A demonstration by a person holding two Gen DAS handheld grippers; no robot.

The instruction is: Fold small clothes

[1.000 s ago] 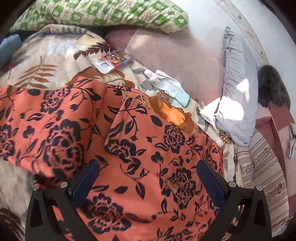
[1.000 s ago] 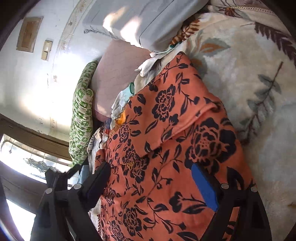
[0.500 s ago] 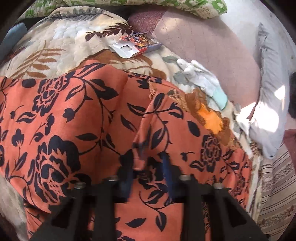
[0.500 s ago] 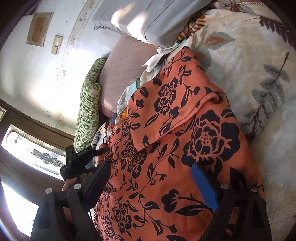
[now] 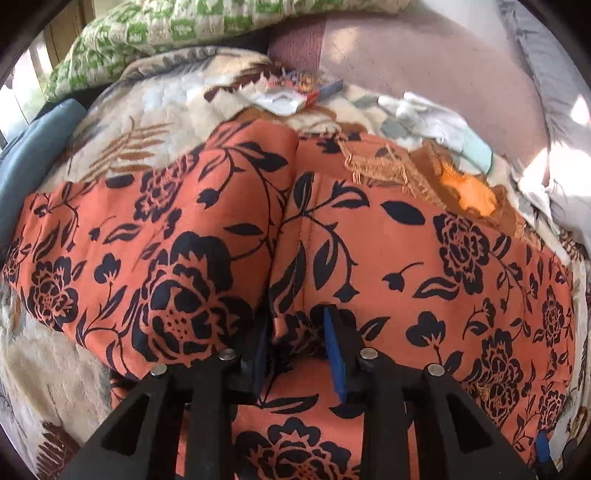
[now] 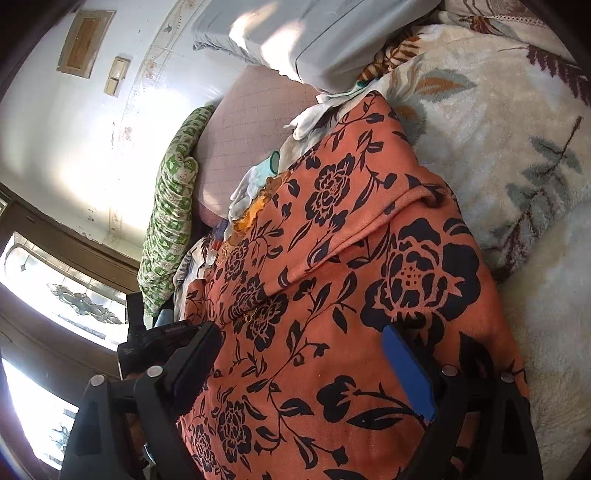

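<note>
An orange garment with black flowers (image 5: 424,251) lies partly folded on a leaf-print blanket (image 5: 122,122). My left gripper (image 5: 295,332) is shut on a pinched fold of the garment near its lower middle. The garment also shows in the right wrist view (image 6: 332,295), with a folded flap across it. My right gripper (image 6: 299,354) is open, its jaws wide apart over the garment's near end, holding nothing. The left gripper's body (image 6: 159,339) shows at the garment's left edge in the right wrist view.
A green-patterned pillow (image 5: 177,33) and a pink cushion (image 5: 424,62) lie at the far side. A small packet (image 5: 295,92), a white glove (image 5: 436,122) and a grey pillow (image 6: 314,37) lie beside the garment. Wall and window (image 6: 55,280) stand to the left.
My left gripper went from wide open to shut on a fold of the garment and has pulled closer in. My right gripper stayed open and shifted slightly.
</note>
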